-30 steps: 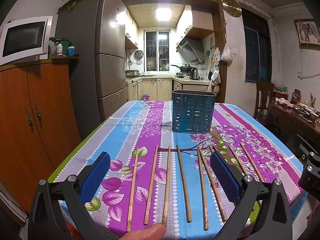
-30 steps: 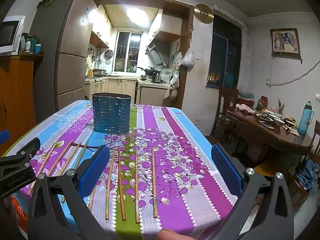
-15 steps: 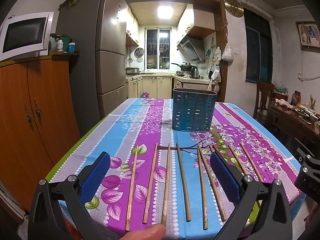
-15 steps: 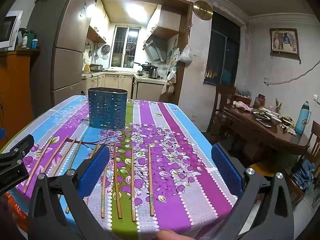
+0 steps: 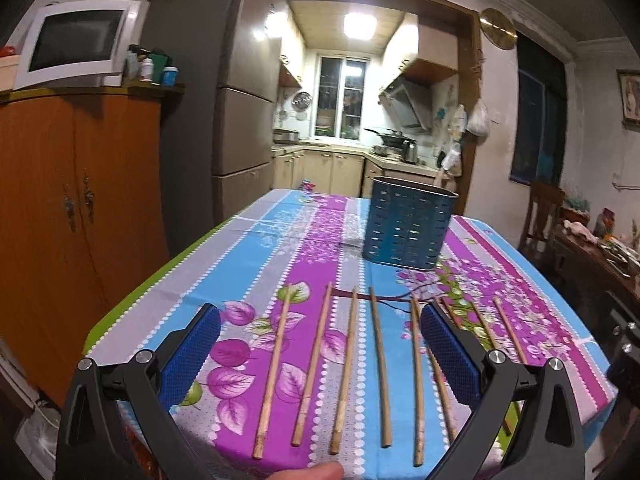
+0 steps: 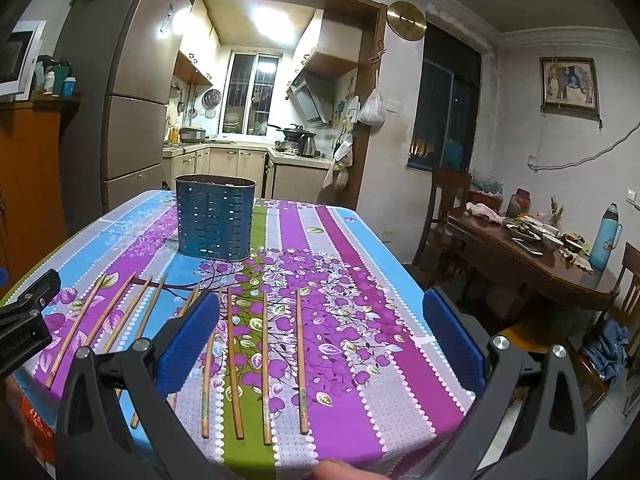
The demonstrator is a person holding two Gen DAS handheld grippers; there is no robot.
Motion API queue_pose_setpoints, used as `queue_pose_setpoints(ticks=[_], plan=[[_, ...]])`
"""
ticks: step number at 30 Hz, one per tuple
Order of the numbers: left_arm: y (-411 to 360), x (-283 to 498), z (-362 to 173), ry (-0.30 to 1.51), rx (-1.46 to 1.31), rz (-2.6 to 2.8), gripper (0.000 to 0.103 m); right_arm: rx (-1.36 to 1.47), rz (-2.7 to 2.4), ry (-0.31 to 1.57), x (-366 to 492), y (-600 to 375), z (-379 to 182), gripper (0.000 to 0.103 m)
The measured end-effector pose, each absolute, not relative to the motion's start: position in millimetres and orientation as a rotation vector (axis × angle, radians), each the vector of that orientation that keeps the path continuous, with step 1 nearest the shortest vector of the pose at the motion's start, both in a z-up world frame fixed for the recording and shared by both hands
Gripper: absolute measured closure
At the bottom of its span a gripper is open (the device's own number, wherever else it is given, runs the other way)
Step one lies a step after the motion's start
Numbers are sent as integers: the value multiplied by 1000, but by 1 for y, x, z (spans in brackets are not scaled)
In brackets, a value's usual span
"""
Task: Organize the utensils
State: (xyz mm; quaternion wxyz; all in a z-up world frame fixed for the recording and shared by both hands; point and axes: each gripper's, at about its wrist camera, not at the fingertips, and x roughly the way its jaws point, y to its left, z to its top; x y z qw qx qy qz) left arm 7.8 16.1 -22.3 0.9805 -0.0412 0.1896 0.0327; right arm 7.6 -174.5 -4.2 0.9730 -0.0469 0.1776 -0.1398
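Several wooden chopsticks (image 5: pixel 380 368) lie side by side near the front edge of a table with a floral striped cloth (image 5: pixel 256 264); the right wrist view shows the same chopsticks (image 6: pixel 266 364). A blue perforated utensil holder (image 5: pixel 408 228) stands upright behind them, mid-table, and shows again as the holder (image 6: pixel 216 220). My left gripper (image 5: pixel 320 354) hovers open above the near ends of the left sticks, holding nothing. My right gripper (image 6: pixel 320 342) is open over the right sticks and the table's right part. The left gripper's body (image 6: pixel 24 320) shows at the left edge.
An orange wooden cabinet (image 5: pixel 60 216) with a microwave (image 5: pixel 76 46) stands left of the table, a grey fridge (image 5: pixel 208 112) behind it. A wooden dining table (image 6: pixel 532 256) with dishes and a chair (image 6: pixel 448 204) stand to the right. A fingertip (image 5: pixel 316 472) shows at the bottom.
Both cameras have shifted slightly: the left view has drifted so the table sits further right, the right view has risen a little. Both grippers stay open; chopsticks and holder have not moved.
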Motion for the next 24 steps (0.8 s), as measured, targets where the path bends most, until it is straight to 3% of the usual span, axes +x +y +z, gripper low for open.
queue_pose_setpoints(ticks=[10,15,20,22,24], plan=[[95,-3,-9,353,30,248,3,-85,-270,367,3,-202,-12,5],[147,-13,-13,409,-7,263,4,-48,-256,441,4,-230,-25,5],[142,-31,-21,407,26,153,4,54,-201,556,0,-254,-45,5],[126,-38,-30,422,86,87,7,75,-173,598,-3,-255,-53,5],[112,-36,-43,463,129,37,22,85,-143,626,-10,-254,-60,5]])
